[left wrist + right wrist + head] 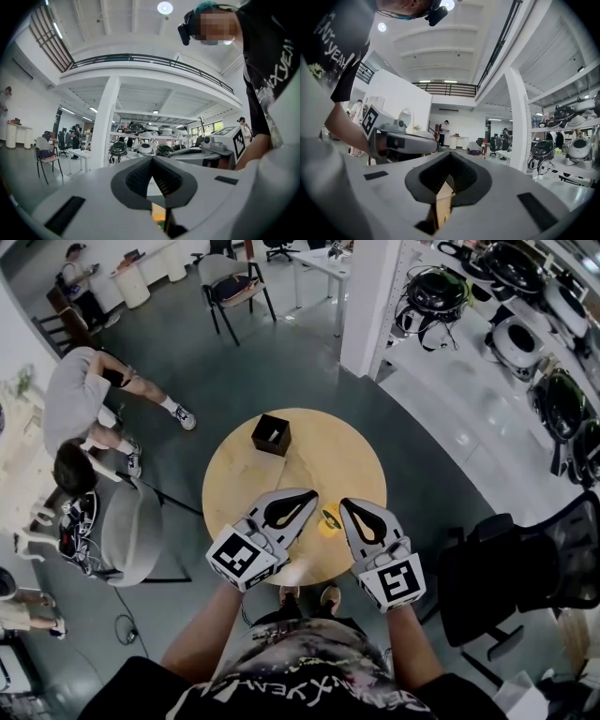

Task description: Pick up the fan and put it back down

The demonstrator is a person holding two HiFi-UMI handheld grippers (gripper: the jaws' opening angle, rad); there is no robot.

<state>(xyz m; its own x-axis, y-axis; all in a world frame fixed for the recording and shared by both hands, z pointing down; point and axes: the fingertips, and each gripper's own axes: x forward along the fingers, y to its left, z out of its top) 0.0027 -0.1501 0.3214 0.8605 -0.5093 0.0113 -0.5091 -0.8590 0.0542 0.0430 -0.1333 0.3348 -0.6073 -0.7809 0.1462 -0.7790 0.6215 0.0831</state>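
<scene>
A small fan (330, 518), yellow and green, sits on the near part of the round wooden table (242, 486), between the two gripper tips. My right gripper (345, 504) is just right of it. In the right gripper view its jaws are shut (450, 159) on a tan folded strip, the fan (442, 202). My left gripper (312, 494) hovers beside it with its jaws together (151, 161). In the left gripper view a sliver of tan and green (159, 216) shows below them, and I cannot tell whether it touches.
A black open box (271, 434) stands at the table's far side. A person (80, 399) crouches at the left beside a grey chair (131, 531). A black office chair (525, 563) stands at the right. A white pillar (375, 306) and helmet shelves (525, 296) stand beyond.
</scene>
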